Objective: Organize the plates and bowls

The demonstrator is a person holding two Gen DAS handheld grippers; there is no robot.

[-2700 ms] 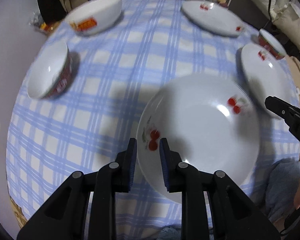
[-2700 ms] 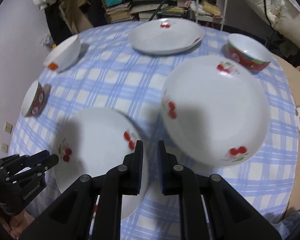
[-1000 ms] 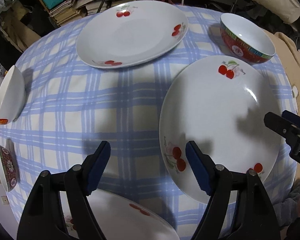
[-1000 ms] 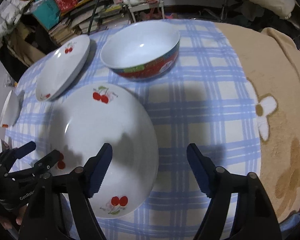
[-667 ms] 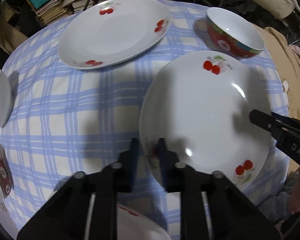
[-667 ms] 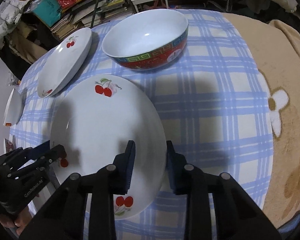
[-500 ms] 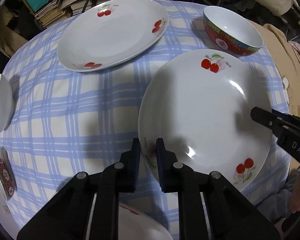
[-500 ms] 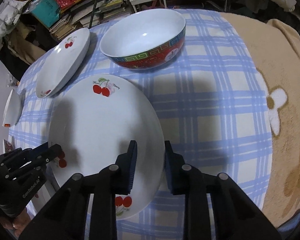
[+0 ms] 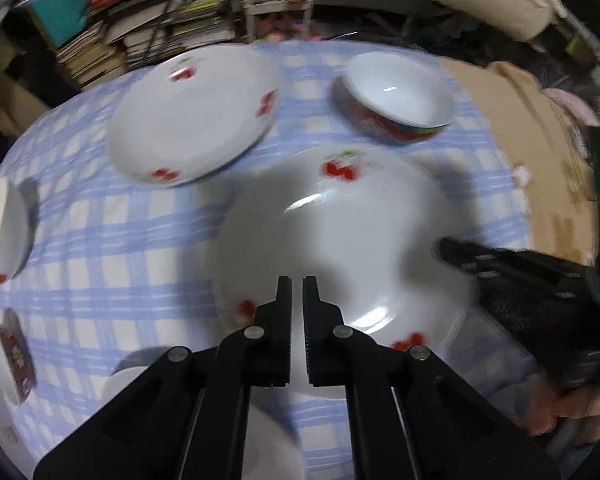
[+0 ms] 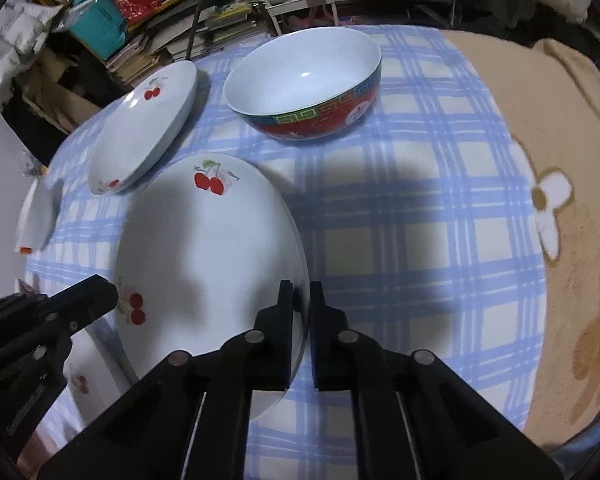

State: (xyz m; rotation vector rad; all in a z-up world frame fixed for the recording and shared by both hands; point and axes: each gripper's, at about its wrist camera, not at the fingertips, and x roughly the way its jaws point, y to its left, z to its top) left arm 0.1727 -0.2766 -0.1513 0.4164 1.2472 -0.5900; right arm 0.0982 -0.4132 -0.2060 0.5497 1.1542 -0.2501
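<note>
While both grippers clamp the plate (image 10: 204,248), the bowl (image 10: 300,80) sits empty.

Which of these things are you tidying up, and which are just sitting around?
For the job: the cherry plate pinched by both the left gripper and the right gripper, second cherry plate, red bowl.

Just around: checked tablecloth, book piles, teal box.

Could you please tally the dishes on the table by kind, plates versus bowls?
Plates: 3 (middle plate, far plate, near plate)
Bowls: 3 (far red bowl, white bowl, near red bowl)
Total: 6
</note>
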